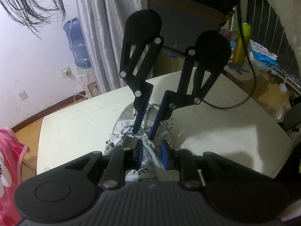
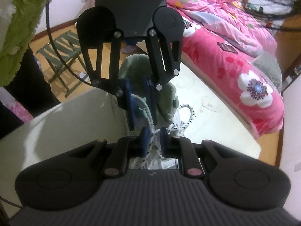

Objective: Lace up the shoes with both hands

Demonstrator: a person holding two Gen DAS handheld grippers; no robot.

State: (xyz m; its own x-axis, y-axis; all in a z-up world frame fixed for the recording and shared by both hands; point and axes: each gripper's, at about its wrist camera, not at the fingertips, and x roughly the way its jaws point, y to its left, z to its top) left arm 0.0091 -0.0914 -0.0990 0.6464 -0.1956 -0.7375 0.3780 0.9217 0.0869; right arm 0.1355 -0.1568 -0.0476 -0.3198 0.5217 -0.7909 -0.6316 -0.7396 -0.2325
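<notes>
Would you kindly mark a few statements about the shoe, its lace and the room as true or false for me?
1. The shoe sits on a pale table. True.
2. The lace is plain red. False: it is white with dark flecks.
3. A blue water bottle stands near the curtain. True.
4. The bedding behind the table is plain grey. False: it is pink with flowers.
5. The left tool and the right tool both point at the shoe. True.
</notes>
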